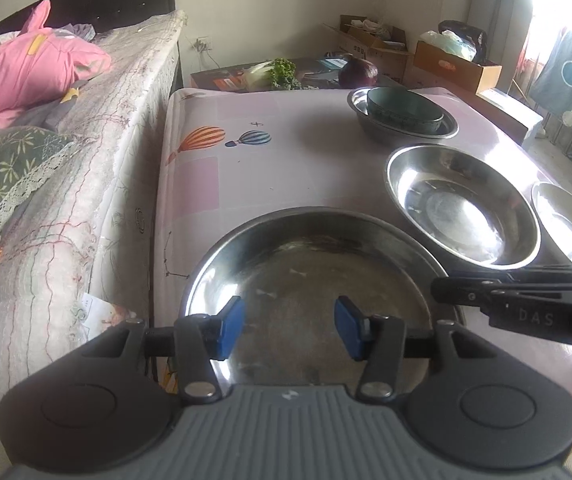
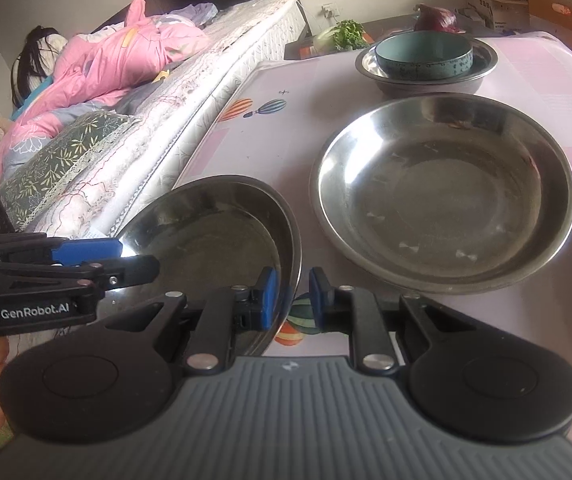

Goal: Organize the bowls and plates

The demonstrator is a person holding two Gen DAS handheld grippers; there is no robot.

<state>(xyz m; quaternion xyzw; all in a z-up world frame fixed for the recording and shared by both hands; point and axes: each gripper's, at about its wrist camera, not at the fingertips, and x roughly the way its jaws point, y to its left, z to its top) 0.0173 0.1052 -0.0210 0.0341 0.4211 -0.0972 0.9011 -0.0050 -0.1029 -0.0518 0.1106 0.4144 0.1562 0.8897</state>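
A steel plate (image 1: 318, 264) lies at the table's near left edge. My left gripper (image 1: 289, 326) is open just above its near side, touching nothing. My right gripper (image 2: 293, 296) straddles the plate's right rim (image 2: 292, 248), with a small gap still between its pads; it also shows from the side in the left wrist view (image 1: 486, 292). A second steel plate (image 2: 442, 196) sits to the right. A teal bowl (image 2: 424, 56) rests inside a steel bowl (image 2: 482, 76) at the far end. Another steel dish (image 1: 566, 224) lies at the right edge.
A bed with a plastic-wrapped mattress (image 1: 98, 152) and pink quilt (image 2: 126, 52) runs along the table's left side. Vegetables (image 1: 278, 74) and a purple onion (image 1: 358, 72) lie beyond the table. Cardboard boxes (image 1: 454, 60) stand at the back right.
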